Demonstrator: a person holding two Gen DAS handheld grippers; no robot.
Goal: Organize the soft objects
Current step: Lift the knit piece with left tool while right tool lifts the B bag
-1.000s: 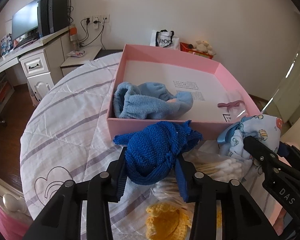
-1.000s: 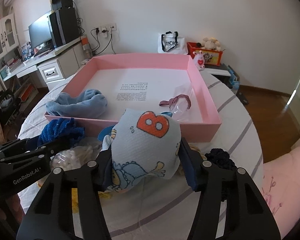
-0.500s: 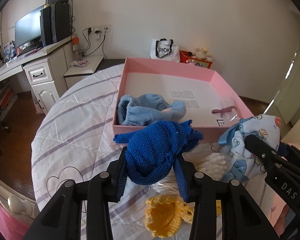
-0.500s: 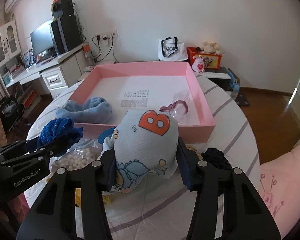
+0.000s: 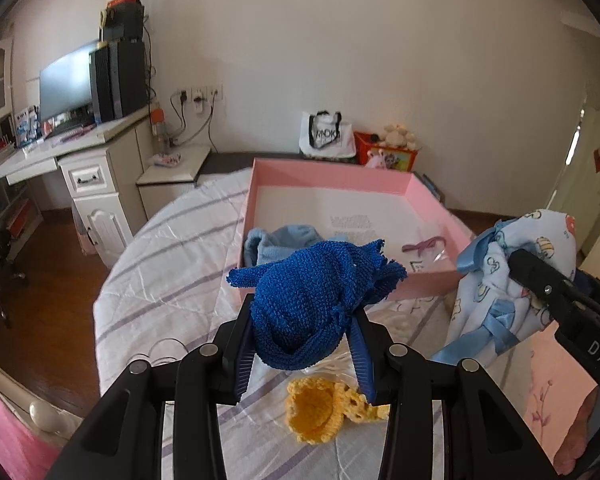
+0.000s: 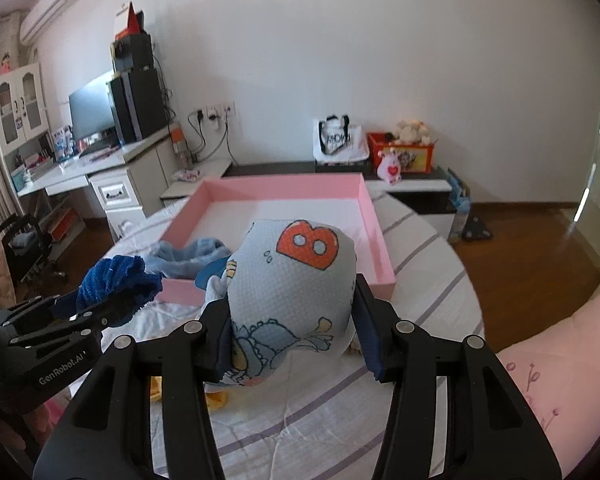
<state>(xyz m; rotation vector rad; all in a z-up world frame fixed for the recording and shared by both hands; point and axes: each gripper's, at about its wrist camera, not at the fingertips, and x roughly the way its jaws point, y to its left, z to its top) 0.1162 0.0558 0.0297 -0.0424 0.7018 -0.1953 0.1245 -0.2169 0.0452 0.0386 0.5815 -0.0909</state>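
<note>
My left gripper [image 5: 302,346] is shut on a dark blue knitted cloth [image 5: 312,296] and holds it above the round table, short of the pink box [image 5: 332,172]. My right gripper [image 6: 290,336] is shut on a light blue printed baby cloth [image 6: 296,280] with an orange letter B, also held above the table in front of the pink box [image 6: 374,224]. A light blue towel [image 5: 284,240] lies in the box's near left corner. A yellow knitted piece [image 5: 316,412] lies on the table below the left gripper.
A small clear packet with a pink ribbon [image 5: 424,246] lies in the box. The table has a white striped cover [image 5: 172,272]. A desk with a monitor [image 5: 64,92] stands at the left. A pink quilt [image 6: 560,344] is at the right.
Both grippers have risen and drawn back from the box with their cloths still held. The table and box look farther away and lower.
</note>
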